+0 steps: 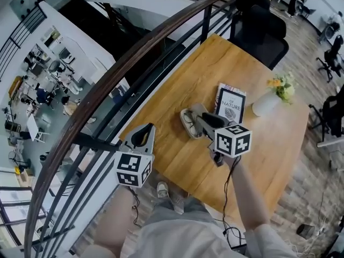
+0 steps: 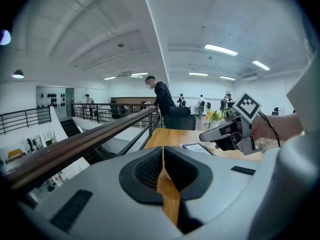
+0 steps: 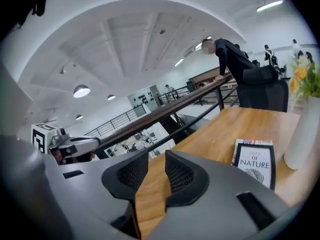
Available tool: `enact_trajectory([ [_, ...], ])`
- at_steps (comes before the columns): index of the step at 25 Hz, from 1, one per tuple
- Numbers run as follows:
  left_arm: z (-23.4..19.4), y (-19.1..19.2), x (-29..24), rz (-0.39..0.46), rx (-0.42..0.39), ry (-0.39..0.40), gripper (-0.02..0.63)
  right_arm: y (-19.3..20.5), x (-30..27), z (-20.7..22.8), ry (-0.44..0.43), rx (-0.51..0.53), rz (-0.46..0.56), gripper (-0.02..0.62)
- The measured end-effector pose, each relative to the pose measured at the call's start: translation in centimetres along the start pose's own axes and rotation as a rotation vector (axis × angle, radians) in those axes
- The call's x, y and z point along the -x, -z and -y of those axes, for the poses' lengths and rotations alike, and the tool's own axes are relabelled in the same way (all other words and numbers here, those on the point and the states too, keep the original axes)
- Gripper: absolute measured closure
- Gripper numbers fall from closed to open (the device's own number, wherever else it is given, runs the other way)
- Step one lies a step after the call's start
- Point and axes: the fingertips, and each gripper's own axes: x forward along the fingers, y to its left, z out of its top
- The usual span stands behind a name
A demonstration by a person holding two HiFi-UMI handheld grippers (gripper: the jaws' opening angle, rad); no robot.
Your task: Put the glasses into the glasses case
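A wooden table (image 1: 226, 63) stands on a mezzanine against a dark railing (image 1: 134, 58), with an open office floor far below on the left. A black chair (image 1: 260, 34) is pushed up to the far end of the table. On the table lie a book (image 1: 230, 104) with "NATURE" on its cover and, just to its right, a white vase (image 1: 264, 105) of yellow and white flowers (image 1: 282, 85).

The glasses case (image 1: 188, 123), a pale oblong shape, rests on the table just left of the book. Its right side is covered in the head view by the right gripper. Something darker shows inside its rim, but it is too small to tell whether that is the glasses.

The right gripper (image 1: 201, 114) is held over the middle of the table and points away from the person and slightly down. In the right gripper view its jaws (image 3: 156, 156) stand apart, with only bare wood showing through the gap and nothing between them. The book and the vase sit off to the right in that view.

The left gripper (image 1: 144, 129) is held at the near left edge of the table, beside the railing and well apart from the case. In the left gripper view its jaws (image 2: 162, 151) meet at the tips, leaving only a thin slit lower down through which the wood shows. They hold nothing. The right gripper and the hand that carries it appear at the right of that view. Farther back, a person (image 2: 162, 96) in dark clothes leans at the railing.
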Motion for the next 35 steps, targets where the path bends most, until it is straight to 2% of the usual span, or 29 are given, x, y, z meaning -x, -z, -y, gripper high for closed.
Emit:
enact_trajectory([
  [7,-0.8,-5.7,3.0,0.105,-0.068,-0.029,0.580,-6.4,6.3,-6.6,-0.054,0.138,0.173,0.493],
  [15,1.2,-11.3,7.1,0.216,-0.201,-0.017,0.580,-11.2,13.2,-12.2,-0.011,0.293,0.320,0.532],
  [19,2.5,-13.2,9.4,0.261,-0.298,-0.006,0.580,-12.2,15.7,-14.1,0.013,0.340,0.380,0.546],
  [22,3.3,-14.0,10.6,0.290,-0.334,-0.001,0.580,-12.6,17.4,-14.7,0.037,0.377,0.408,0.552],
  [27,4.0,-15.7,13.5,0.310,-0.260,-0.026,0.580,-12.7,19.9,-16.3,0.055,0.425,0.431,0.560],
  [35,4.9,-16.6,16.3,0.355,-0.261,-0.016,0.580,-12.5,22.3,-17.7,0.094,0.475,0.464,0.566],
])
